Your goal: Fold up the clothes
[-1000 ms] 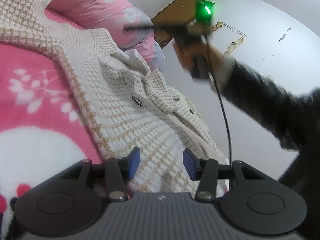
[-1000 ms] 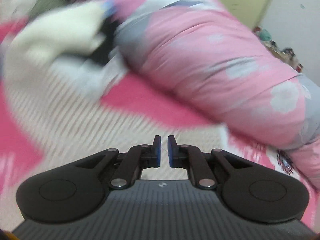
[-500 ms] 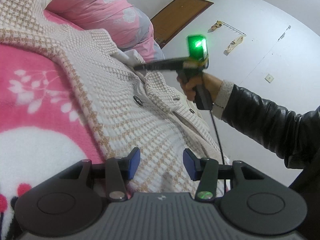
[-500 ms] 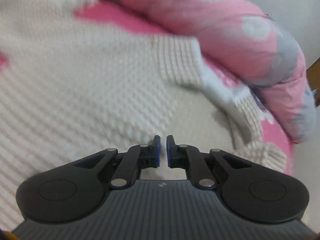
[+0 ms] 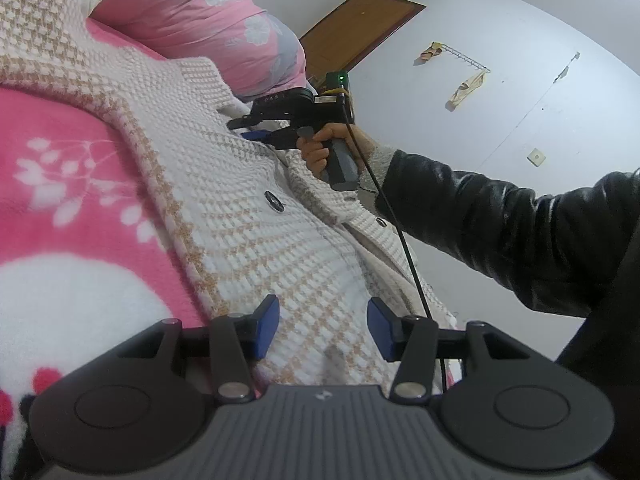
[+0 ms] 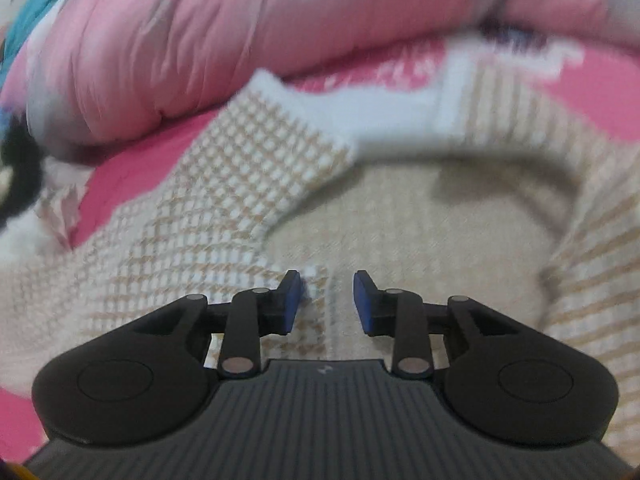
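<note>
Getting set to grab the cardigan (image 5: 248,216) collar with both tongs wide, left (image 5: 323,326) and right (image 6: 327,302).

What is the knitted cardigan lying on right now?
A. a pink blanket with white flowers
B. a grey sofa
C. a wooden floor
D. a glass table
A: the left wrist view shows the cream-and-tan cardigan spread flat over a pink blanket printed with white flowers.
</note>
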A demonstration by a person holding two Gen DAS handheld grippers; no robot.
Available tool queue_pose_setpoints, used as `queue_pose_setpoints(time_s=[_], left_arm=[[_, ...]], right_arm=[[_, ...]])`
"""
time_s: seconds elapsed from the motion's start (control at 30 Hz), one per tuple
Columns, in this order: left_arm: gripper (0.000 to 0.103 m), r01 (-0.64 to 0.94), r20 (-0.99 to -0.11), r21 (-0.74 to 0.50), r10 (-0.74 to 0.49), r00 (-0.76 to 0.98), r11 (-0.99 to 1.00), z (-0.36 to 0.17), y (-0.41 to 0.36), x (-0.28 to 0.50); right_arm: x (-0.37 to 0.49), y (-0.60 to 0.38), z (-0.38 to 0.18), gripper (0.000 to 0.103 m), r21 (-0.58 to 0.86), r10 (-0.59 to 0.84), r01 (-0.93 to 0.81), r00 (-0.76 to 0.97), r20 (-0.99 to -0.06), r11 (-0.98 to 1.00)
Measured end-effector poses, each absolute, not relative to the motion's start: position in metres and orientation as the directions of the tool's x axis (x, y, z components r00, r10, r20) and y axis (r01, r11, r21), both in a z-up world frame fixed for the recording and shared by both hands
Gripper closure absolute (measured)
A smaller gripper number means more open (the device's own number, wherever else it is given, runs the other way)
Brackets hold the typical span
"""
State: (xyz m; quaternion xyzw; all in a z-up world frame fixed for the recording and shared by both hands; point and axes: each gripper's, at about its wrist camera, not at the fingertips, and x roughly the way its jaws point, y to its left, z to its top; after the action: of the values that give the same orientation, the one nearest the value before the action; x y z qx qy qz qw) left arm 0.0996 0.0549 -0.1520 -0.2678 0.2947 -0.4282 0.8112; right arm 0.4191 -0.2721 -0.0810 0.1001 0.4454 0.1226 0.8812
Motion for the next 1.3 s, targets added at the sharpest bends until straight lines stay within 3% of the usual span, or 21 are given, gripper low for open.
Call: queue_pose_setpoints(time_s=[0.07, 0.1, 0.13, 0.2, 0.4, 0.53, 0.57, 0.6, 0.63, 0.83, 1.1, 1.2, 1.3], left_arm=[[0.053, 0.537, -0.249, -0.687, -0.853, 0.46, 0.49, -0.152, 0.055, 0.099], [0.053, 0.538, -0.248, -0.686, -0.853, 0.46, 0.49, -0.152, 0.055, 0.099], [0.053, 0.538, -0.248, -0.686, -0.853, 0.46, 0.49, -0.152, 0.055, 0.099], [0.053, 0.538, -0.248, -0.686, -0.852, 0.46, 0.49, -0.152, 0.054, 0.099], [0.053, 0.539, -0.25, -0.684, -0.852, 0.461, 0.492, -0.152, 0.053, 0.098], [0.053, 0.539, -0.251, -0.683, -0.852, 0.46, 0.493, -0.151, 0.053, 0.098], [0.053, 0.539, -0.252, -0.682, -0.851, 0.46, 0.494, -0.151, 0.053, 0.098], [0.053, 0.54, -0.252, -0.681, -0.851, 0.461, 0.494, -0.151, 0.052, 0.098], [0.053, 0.54, -0.253, -0.681, -0.851, 0.461, 0.495, -0.151, 0.052, 0.098], [0.053, 0.54, -0.252, -0.681, -0.851, 0.46, 0.494, -0.152, 0.052, 0.098], [0.053, 0.544, -0.25, -0.678, -0.851, 0.462, 0.495, -0.152, 0.053, 0.098], [0.052, 0.545, -0.247, -0.678, -0.851, 0.463, 0.493, -0.152, 0.053, 0.098], [0.052, 0.546, -0.246, -0.677, -0.851, 0.464, 0.494, -0.151, 0.053, 0.098]], right_arm=[[0.415, -0.266, -0.084, 0.078, 0.297, 0.332, -0.155, 0.562, -0.758, 0.942], [0.415, -0.262, -0.084, 0.091, 0.29, 0.337, -0.175, 0.559, -0.757, 0.941], [0.414, -0.259, -0.083, 0.098, 0.279, 0.337, -0.19, 0.559, -0.757, 0.941], [0.41, -0.254, -0.075, 0.099, 0.231, 0.311, -0.209, 0.593, -0.742, 0.95], [0.409, -0.23, -0.072, 0.1, -0.033, 0.198, -0.297, 0.712, -0.674, 0.954], [0.401, -0.235, -0.065, 0.098, -0.04, 0.183, -0.277, 0.729, -0.66, 0.96], [0.399, -0.237, -0.064, 0.087, -0.042, 0.179, -0.272, 0.733, -0.656, 0.962], [0.397, -0.238, -0.062, 0.069, -0.043, 0.174, -0.266, 0.737, -0.653, 0.963], [0.395, -0.24, -0.06, 0.065, -0.045, 0.17, -0.261, 0.741, -0.649, 0.964], [0.384, -0.248, -0.05, 0.084, -0.054, 0.146, -0.23, 0.765, -0.627, 0.972], [0.363, -0.257, -0.077, 0.089, -0.063, 0.112, -0.235, 0.661, -0.742, 0.97], [0.34, -0.268, -0.052, 0.091, -0.068, 0.12, -0.237, 0.694, -0.71, 0.969], [0.303, -0.263, -0.034, 0.091, -0.029, 0.228, -0.347, 0.677, -0.7, 0.937]])
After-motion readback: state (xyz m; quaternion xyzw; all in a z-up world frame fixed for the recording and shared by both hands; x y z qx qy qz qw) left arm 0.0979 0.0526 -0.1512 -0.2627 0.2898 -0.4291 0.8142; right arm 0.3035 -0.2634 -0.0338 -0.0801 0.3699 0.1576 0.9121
